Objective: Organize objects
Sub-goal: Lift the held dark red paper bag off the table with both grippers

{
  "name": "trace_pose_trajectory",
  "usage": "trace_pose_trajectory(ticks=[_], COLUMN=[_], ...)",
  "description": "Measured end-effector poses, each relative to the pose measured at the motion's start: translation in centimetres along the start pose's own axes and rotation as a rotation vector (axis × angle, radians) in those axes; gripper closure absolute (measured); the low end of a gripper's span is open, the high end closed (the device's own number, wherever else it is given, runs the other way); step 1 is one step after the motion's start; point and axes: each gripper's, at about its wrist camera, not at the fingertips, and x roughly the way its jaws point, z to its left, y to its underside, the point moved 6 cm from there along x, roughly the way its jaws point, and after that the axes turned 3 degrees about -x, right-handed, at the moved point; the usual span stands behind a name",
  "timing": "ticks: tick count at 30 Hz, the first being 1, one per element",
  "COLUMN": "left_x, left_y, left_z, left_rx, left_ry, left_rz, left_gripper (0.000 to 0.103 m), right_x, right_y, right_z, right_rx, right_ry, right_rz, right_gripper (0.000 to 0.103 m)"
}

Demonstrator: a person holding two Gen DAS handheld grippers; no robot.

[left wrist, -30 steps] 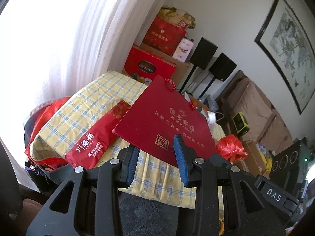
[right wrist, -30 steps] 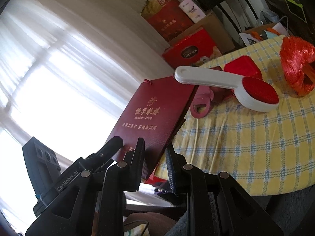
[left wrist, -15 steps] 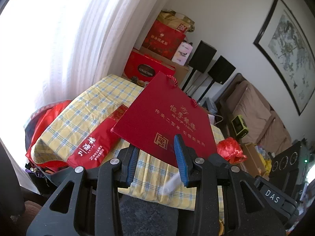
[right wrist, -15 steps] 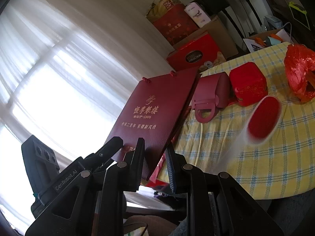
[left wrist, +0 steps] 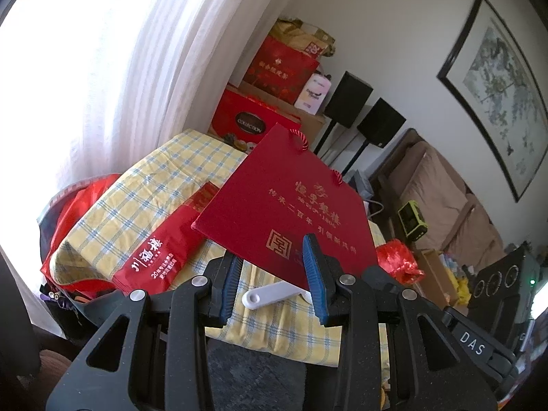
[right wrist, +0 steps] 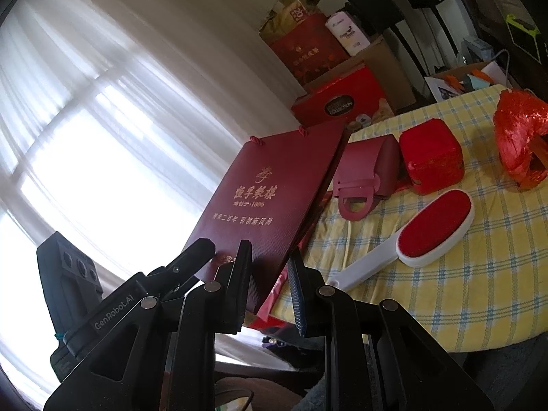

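Note:
A dark red gift bag [left wrist: 291,212] with gold lettering is held tilted above the yellow checked tablecloth [left wrist: 154,178], rope handles at its far end. My left gripper [left wrist: 274,274] is shut on its near edge. In the right wrist view the same bag [right wrist: 274,188] has its lower corner clamped in my right gripper [right wrist: 269,281], and the left gripper [right wrist: 209,252] pinches the edge beside it. A white lint brush [right wrist: 435,229] with a red pad lies on the cloth to the right; its handle [left wrist: 270,294] shows between the left fingers.
On the cloth are a red printed pouch [left wrist: 154,263], a pink handbag [right wrist: 370,171], a red box [right wrist: 431,157] and a crumpled red plastic bag [right wrist: 520,137]. Stacked gift boxes [left wrist: 253,120], speakers [left wrist: 349,102] and a sofa [left wrist: 445,198] stand behind; a curtain [left wrist: 120,68] hangs left.
The lint brush was in the air above the table, dropped in a blur, and now lies on the cloth. Both grippers and the bag have kept still.

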Motion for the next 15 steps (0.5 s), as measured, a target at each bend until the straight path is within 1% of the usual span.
trace_pose_trajectory(ticks=[7, 15], left_x=[0.1, 0.0], left_y=[0.2, 0.2], left_z=[-0.6, -1.3], left_rx=[0.000, -0.010], left_ry=[0.014, 0.037], left_rz=[0.008, 0.017], left_gripper=[0.069, 0.070], right_x=[-0.5, -1.4], right_y=[-0.1, -0.3], right_z=[-0.2, -0.2], right_rx=[0.005, 0.012], right_ry=[0.008, -0.002], right_rz=[-0.008, -0.009], right_gripper=[0.082, 0.082])
